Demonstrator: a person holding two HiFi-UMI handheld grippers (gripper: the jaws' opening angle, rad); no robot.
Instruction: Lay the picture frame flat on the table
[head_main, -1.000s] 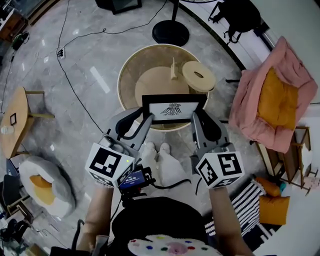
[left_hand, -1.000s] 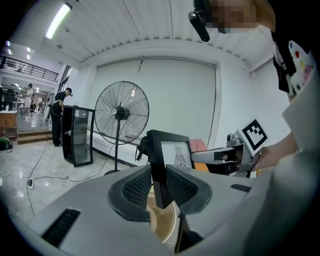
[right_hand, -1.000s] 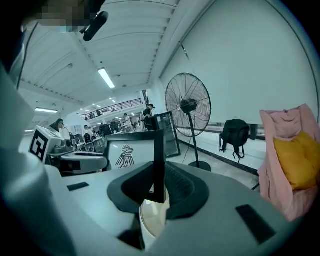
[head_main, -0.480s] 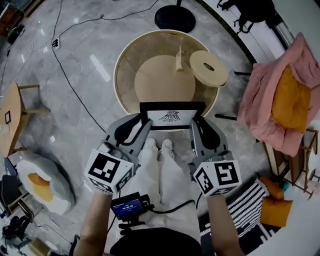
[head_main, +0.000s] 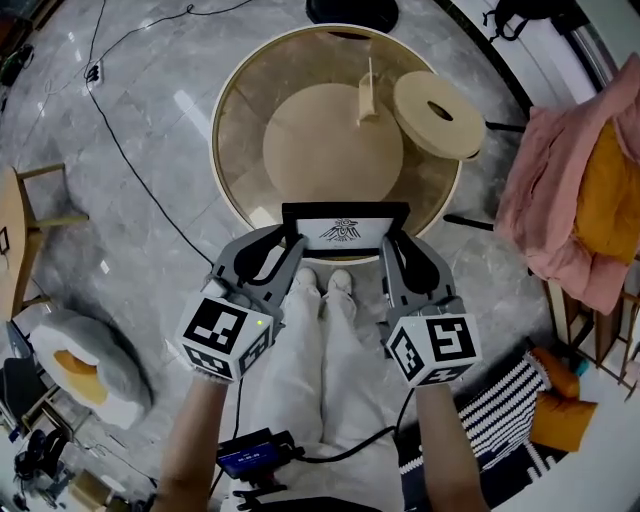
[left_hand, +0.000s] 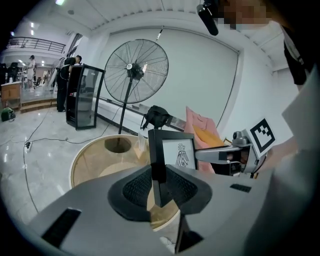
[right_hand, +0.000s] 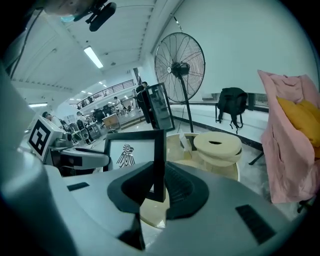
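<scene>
The picture frame (head_main: 345, 231), black around a white print of a bird-like figure, stood upright over the near rim of the round counter (head_main: 228, 175), its face toward the person; whether its lower edge touched the top could not be told. The left tool (head_main: 288, 240) was clamped on the frame's left edge, a pad pressed to each face, and the right tool (head_main: 391, 243) gripped the right edge likewise. At the counter's far right rim sat a cream disc (head_main: 440, 114) with a hole, and a pink cloth (head_main: 565, 190) hung beyond it.
</scene>
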